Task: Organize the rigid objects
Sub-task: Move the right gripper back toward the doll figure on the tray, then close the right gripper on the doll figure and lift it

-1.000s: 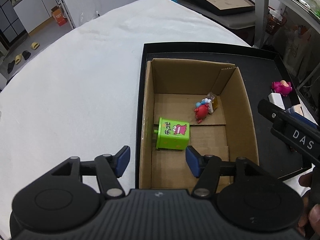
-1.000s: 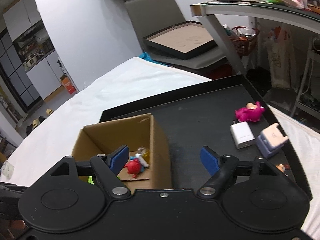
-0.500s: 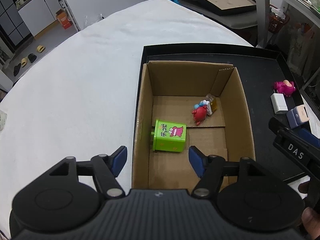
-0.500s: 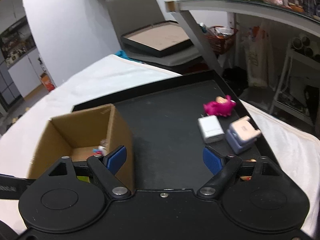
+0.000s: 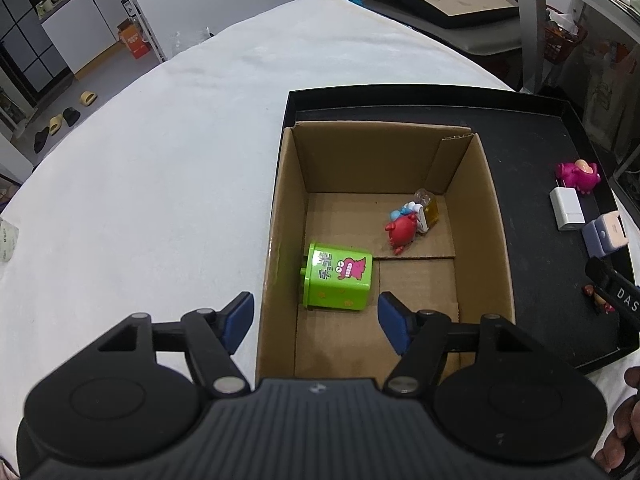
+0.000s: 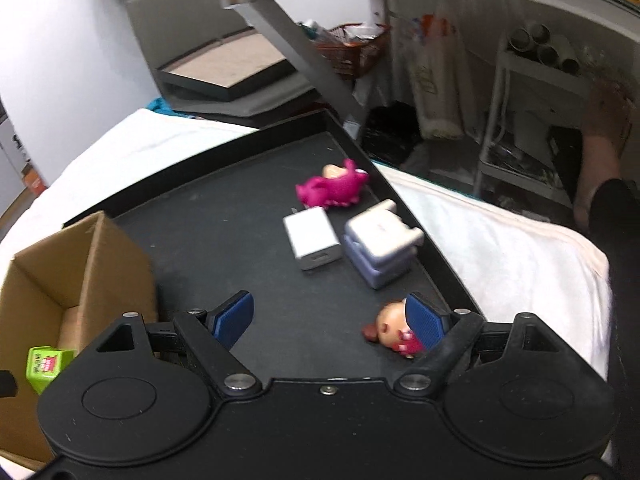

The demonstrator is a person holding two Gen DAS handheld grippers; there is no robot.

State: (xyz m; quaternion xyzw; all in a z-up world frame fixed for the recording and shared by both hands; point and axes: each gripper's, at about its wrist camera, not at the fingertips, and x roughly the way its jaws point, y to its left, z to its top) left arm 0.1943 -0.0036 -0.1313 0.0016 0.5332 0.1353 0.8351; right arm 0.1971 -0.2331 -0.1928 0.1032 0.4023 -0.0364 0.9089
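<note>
Each gripper (image 5: 316, 322) (image 6: 332, 316) was matte black with 2 blue ribbed pads (image 6: 234, 316), silver screws and white "DAS" lettering.

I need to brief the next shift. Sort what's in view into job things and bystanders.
Job:
cardboard box
green toy
red figure
pink toy
white charger
lavender plug
small doll
black tray

Bystanders:
slippers
red basket
framed board

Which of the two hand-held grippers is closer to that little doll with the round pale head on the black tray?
Right. The right hand-held gripper hangs open over the small doll, one blue pad beside its head. The left hand-held gripper is over the cardboard box, well away.
</note>
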